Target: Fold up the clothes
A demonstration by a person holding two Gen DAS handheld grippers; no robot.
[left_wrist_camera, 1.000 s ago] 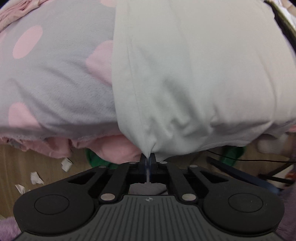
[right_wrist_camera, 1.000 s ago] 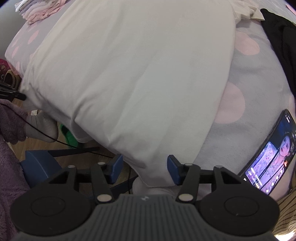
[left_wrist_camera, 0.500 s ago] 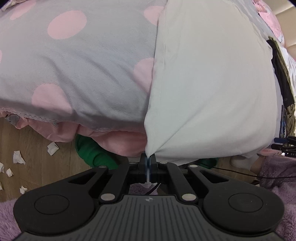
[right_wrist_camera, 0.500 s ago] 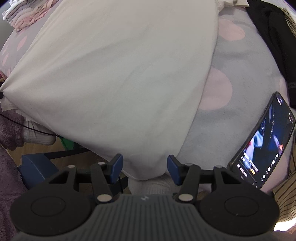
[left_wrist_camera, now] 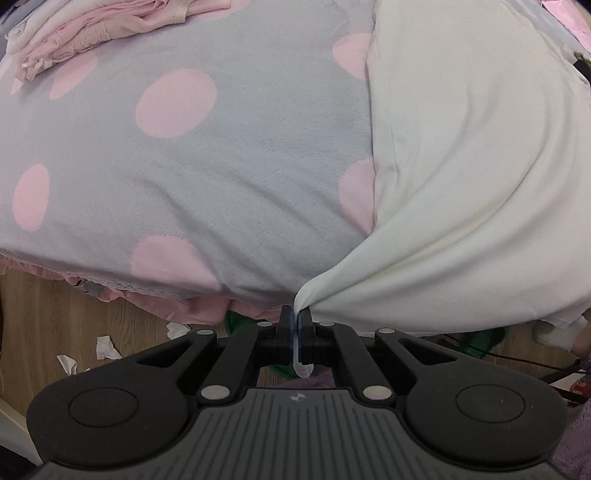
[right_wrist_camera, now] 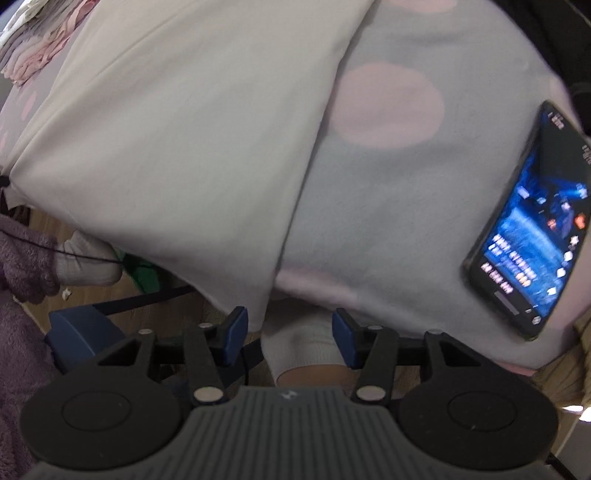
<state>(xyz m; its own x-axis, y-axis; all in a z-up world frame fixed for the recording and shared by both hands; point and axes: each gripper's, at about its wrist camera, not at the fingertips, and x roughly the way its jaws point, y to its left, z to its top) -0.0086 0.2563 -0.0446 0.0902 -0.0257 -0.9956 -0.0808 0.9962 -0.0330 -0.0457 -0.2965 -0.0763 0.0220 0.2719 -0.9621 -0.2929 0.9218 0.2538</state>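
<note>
A white garment [left_wrist_camera: 461,166] lies spread on a grey bedspread with pink dots [left_wrist_camera: 203,155]. My left gripper [left_wrist_camera: 297,317] is shut on the garment's near left corner, which is drawn into a tight point off the bed's edge. In the right wrist view the same garment [right_wrist_camera: 184,147] hangs over the bed's edge. My right gripper [right_wrist_camera: 288,325] points down at its near right corner with its jaws closing. The hem's tip hangs just inside the left blue fingertip [right_wrist_camera: 234,328], and neither pad presses on it.
A lit phone [right_wrist_camera: 532,236] lies on the bedspread to the right. A stack of pink and white clothes [left_wrist_camera: 92,33] sits at the far left. The person's socked feet [right_wrist_camera: 303,350] stand on the wood floor, near paper scraps [left_wrist_camera: 103,347] and a blue box [right_wrist_camera: 81,332].
The left gripper has carried the pinched corner sideways, so more bedspread shows left of the garment. The right gripper has slid to the garment's right corner and its jaws have narrowed a little.
</note>
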